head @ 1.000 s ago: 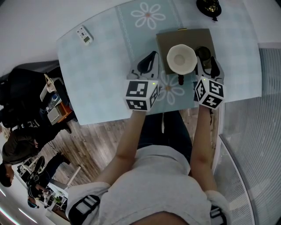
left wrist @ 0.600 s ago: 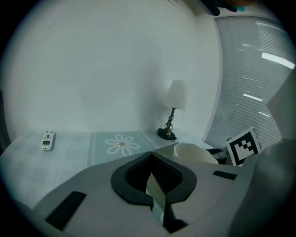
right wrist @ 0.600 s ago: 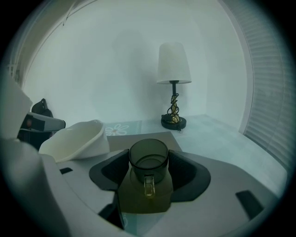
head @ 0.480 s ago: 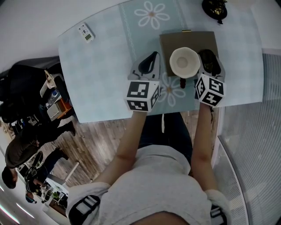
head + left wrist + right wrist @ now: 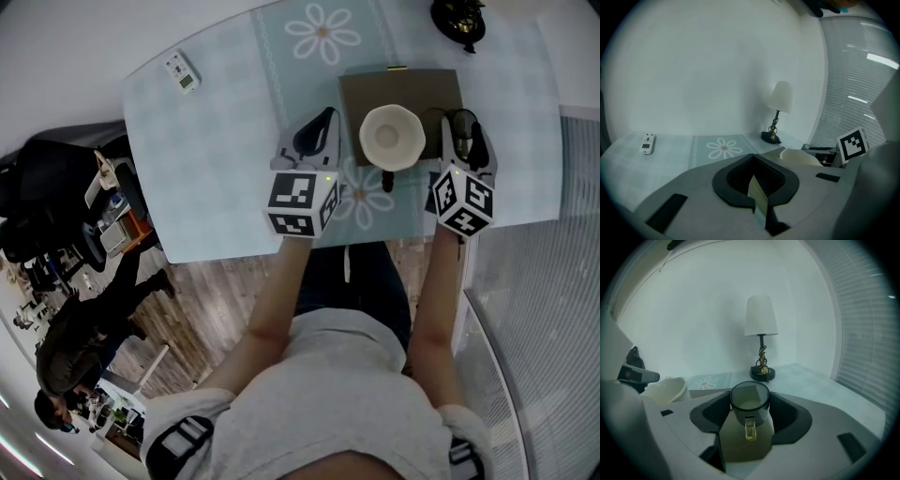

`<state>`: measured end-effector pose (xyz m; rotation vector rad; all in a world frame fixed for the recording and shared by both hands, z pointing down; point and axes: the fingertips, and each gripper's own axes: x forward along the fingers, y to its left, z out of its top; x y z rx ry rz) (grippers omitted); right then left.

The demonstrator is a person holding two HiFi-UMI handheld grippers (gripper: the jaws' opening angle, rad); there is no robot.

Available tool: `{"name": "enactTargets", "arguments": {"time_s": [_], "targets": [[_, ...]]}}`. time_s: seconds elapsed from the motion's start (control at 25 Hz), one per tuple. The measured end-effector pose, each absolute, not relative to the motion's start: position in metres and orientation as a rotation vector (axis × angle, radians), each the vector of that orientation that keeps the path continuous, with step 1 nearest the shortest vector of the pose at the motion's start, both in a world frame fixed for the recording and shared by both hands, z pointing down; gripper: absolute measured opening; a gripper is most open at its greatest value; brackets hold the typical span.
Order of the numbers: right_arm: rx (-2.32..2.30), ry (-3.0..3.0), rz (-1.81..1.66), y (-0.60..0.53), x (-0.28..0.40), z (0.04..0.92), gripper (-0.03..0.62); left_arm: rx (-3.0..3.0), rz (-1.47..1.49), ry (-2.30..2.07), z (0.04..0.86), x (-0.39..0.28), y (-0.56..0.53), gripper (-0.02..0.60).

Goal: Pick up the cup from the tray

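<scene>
A small glass cup (image 5: 750, 405) with its handle toward the camera stands on the brown tray (image 5: 375, 89), between the jaws of my right gripper (image 5: 750, 412). Those jaws have just been opening and stand wide, a black pad on each side of the cup. In the head view the cup (image 5: 439, 122) shows dimly beside the right gripper (image 5: 466, 141). A white bowl-shaped vessel (image 5: 392, 137) with a dark handle sits on the tray to the cup's left. My left gripper (image 5: 316, 133) rests shut and empty over the tablecloth, left of the tray; in the left gripper view it (image 5: 757, 187) is also shut.
A table lamp (image 5: 761, 324) stands at the table's far side, its dark base (image 5: 457, 17) beyond the tray. A small white remote (image 5: 180, 73) lies at the far left. Window blinds (image 5: 862, 84) run along the right. The table's near edge is just below the grippers.
The right gripper has shifted to the right along the tray's near edge, and its jaws have spread slightly. The left gripper and white vessel have stayed put.
</scene>
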<state>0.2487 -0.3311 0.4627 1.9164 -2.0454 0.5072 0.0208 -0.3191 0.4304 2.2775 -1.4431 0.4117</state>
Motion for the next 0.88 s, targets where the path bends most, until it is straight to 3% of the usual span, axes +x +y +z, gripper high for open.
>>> {"name": "enactTargets", "arguments": {"time_s": [0.44, 0.88], "targets": [[2.079, -1.86, 0.54, -0.339, 0.35, 0.48, 0.236, 2.287, 0.452, -1.422, 0.438, 0.032, -0.319, 0.005], [1.992, -1.835, 0.6, -0.35, 0.365, 0.525, 0.236, 2.276, 0.476, -1.429, 0.447, 0.036, -0.323, 0.005]]}}
